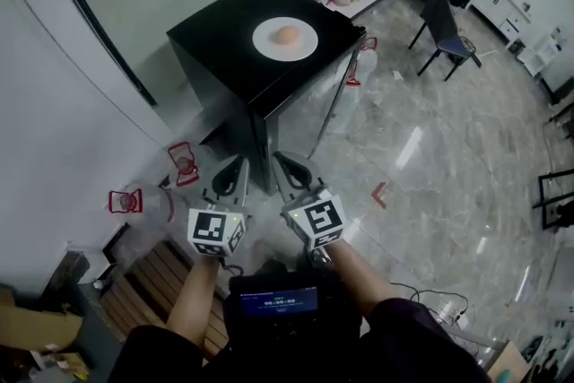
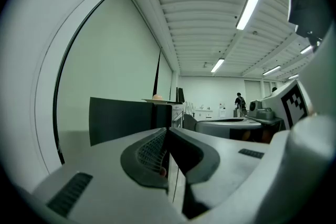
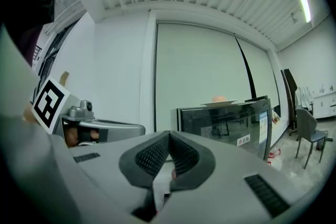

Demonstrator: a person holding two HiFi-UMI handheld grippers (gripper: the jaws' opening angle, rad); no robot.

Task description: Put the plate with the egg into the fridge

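Head view, left to right. At the far left, 2 clear containers with red frames (image 1: pixel 126 201) stand on the floor by the white wall. Next comes your left gripper (image 1: pixel 235 168), held low in front of you, its 2 jaws pressed together with nothing between them. Beyond it, near the top of the view, stands the black fridge (image 1: pixel 224 58). The white plate (image 1: pixel 285 39) rests on the fridge's flat top, and 1 egg (image 1: pixel 286 34) lies near the plate's middle. The plate is well apart from both of your grippers. Your right gripper (image 1: pixel 285 164) sits just beside the left one; its 2 jaws also meet, and it holds nothing. To its right, a red corner mark (image 1: pixel 380 193) lies on the pale glossy floor (image 1: pixel 430 157). A dark chair (image 1: pixel 444 31) stands at the upper right.

Left gripper view. The closed jaws point roughly level toward the fridge (image 2: pixel 126 118), with the plate (image 2: pixel 157 99) and egg (image 2: pixel 157 96) on top of it.

Right gripper view. The closed jaws sit left of the fridge (image 3: pixel 226 123), which again carries the plate (image 3: pixel 219 103) and egg (image 3: pixel 219 98).
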